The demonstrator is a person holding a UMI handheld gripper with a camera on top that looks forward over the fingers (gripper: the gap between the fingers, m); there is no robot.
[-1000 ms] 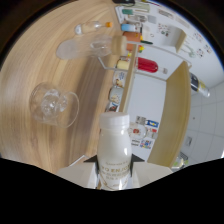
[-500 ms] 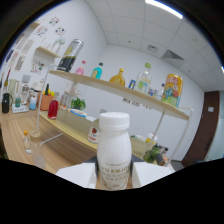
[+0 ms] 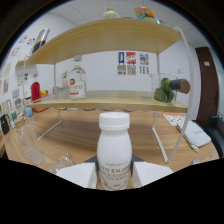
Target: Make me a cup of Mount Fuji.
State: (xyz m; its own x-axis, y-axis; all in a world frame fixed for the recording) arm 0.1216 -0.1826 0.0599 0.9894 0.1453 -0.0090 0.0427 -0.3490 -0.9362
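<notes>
A small white plastic bottle point(image 3: 114, 147) with a white cap and grey lettering stands upright between my fingers. My gripper point(image 3: 114, 176) is shut on it, one white pad point(image 3: 79, 175) pressing on each side. Just beyond the bottle a wooden two-tier shelf rack point(image 3: 107, 100) stands on the wooden table. On its lower shelf a clear bottle with a red label point(image 3: 76, 85) stands to the left, and a green bottle with a brown cork point(image 3: 167, 89) lies to the right. Clear glasses point(image 3: 50, 157) stand on the table left of my fingers.
A red container point(image 3: 35, 91) stands beyond the rack's left end. A white flat object point(image 3: 192, 134) lies on the table right of the rack's metal leg point(image 3: 159, 136). Posters point(image 3: 131, 63) hang on the back wall. Items point(image 3: 142, 11) sit on the top shelf.
The view has swung from a tilted look at the table to level, low and close to the rack's lower shelf. The white bottle stays between the fingers throughout.
</notes>
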